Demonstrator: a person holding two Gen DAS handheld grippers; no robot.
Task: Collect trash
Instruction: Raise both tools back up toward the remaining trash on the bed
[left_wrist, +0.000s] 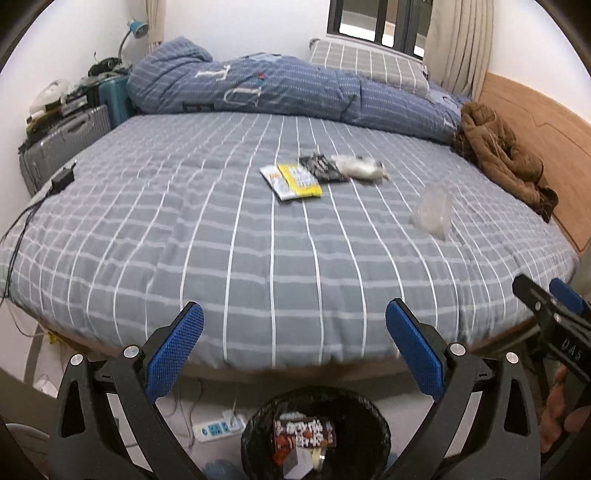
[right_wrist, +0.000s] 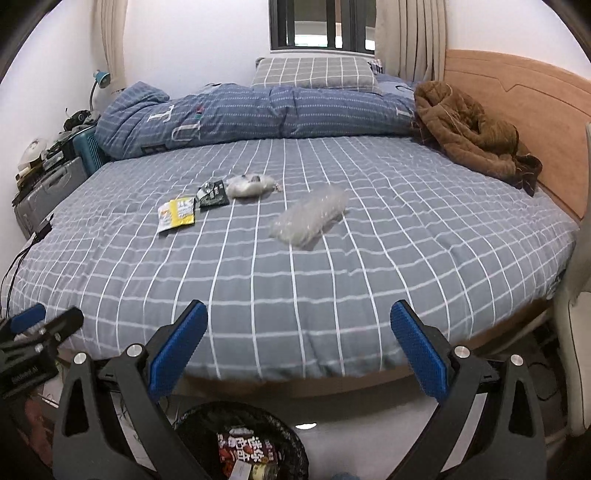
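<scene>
Trash sits mid-bed on the grey checked bed (left_wrist: 184, 229): yellow packet (left_wrist: 295, 181), black packet (left_wrist: 323, 168) touching its upper right edge, white wad (left_wrist: 360, 167) against the black packet's right side, and clear plastic bag (left_wrist: 434, 211) apart, right of centre. In the right wrist view the same four show at centre: yellow packet (right_wrist: 178, 214), black packet (right_wrist: 213, 194), wad (right_wrist: 249, 185), bag (right_wrist: 310, 218). Bin (left_wrist: 316, 432) at bottom centre, on the floor below the bed edge, black-lined, with a red-black wrapper (left_wrist: 304, 435) inside. Left tongs (left_wrist: 294, 350) spread wide, holding nothing, above the bin. Right tongs (right_wrist: 299, 350) also spread wide, holding nothing, bin (right_wrist: 240, 443) below at lower left. Blue quilt (left_wrist: 280, 88) bunched at upper centre, brown jacket (left_wrist: 495, 151) at right by the headboard.
</scene>
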